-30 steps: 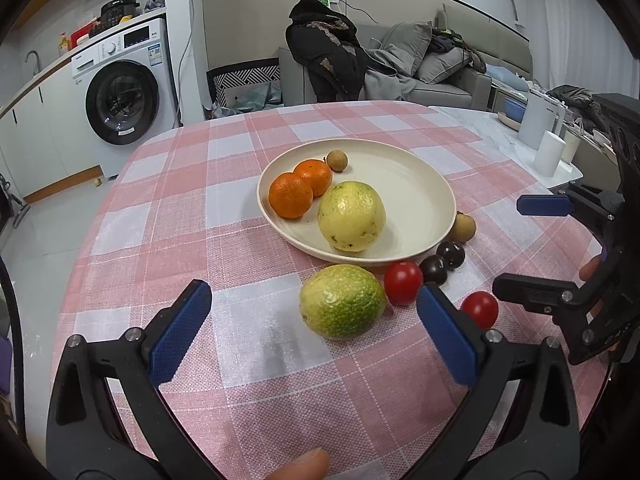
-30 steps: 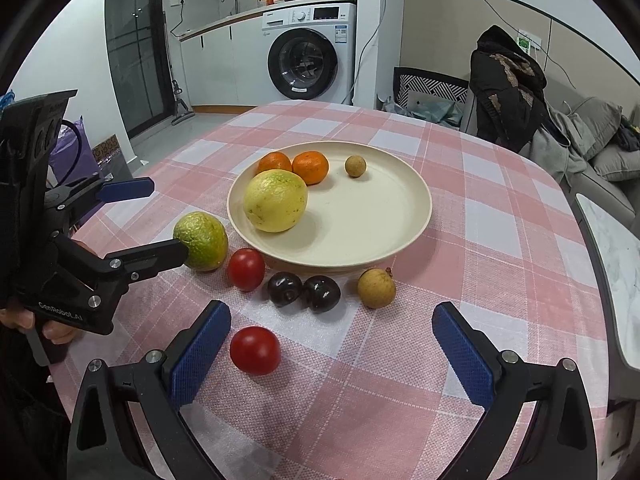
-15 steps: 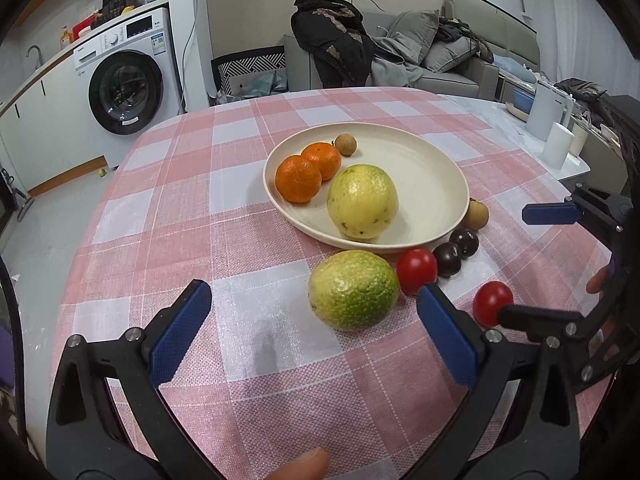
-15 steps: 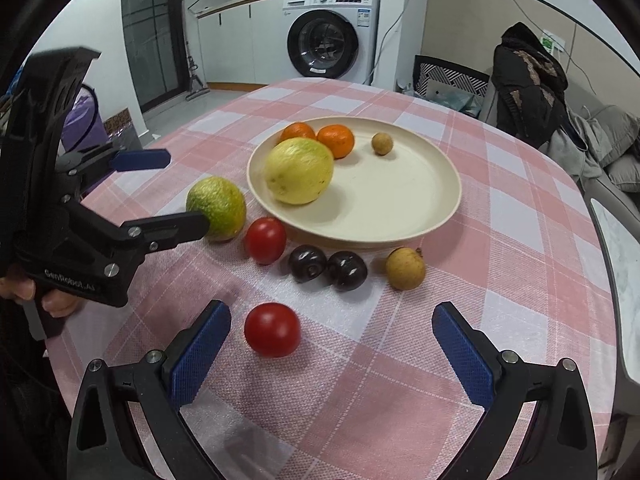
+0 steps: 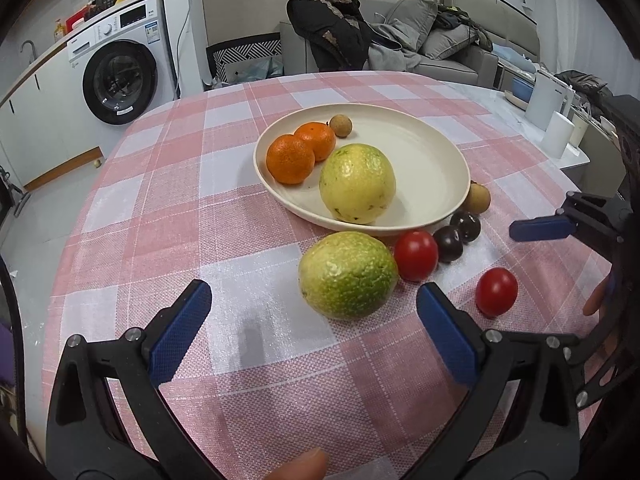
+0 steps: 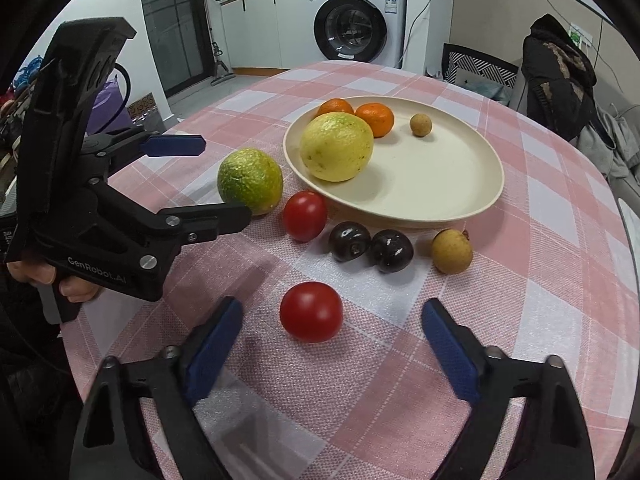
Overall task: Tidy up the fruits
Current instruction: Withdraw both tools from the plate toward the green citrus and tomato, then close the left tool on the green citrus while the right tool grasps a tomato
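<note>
A cream plate (image 5: pixel 436 168) (image 6: pixel 452 184) holds two oranges (image 5: pixel 291 158), a yellow citrus (image 5: pixel 357 183) (image 6: pixel 337 146) and a small brown longan (image 5: pixel 341 125). On the checked cloth in front of it lie a green citrus (image 5: pixel 347 275) (image 6: pixel 250 176), two red tomatoes (image 5: pixel 416 255) (image 5: pixel 496 292), two dark cherries (image 6: pixel 370 247) and another longan (image 6: pixel 452 251). My left gripper (image 5: pixel 312 316) is open, just short of the green citrus. My right gripper (image 6: pixel 332 328) is open around the nearer tomato (image 6: pixel 311 312), not touching it.
The round table has a pink and white checked cloth (image 5: pixel 168 208). White containers (image 5: pixel 550 106) stand on a counter at the right. A washing machine (image 6: pixel 352 20) and a sofa with clothes (image 5: pixel 400 40) stand beyond the table.
Both grippers have moved forward and lower toward the fruit. The green citrus and the near tomato now sit closer to the open fingers. No fruit has moved.
</note>
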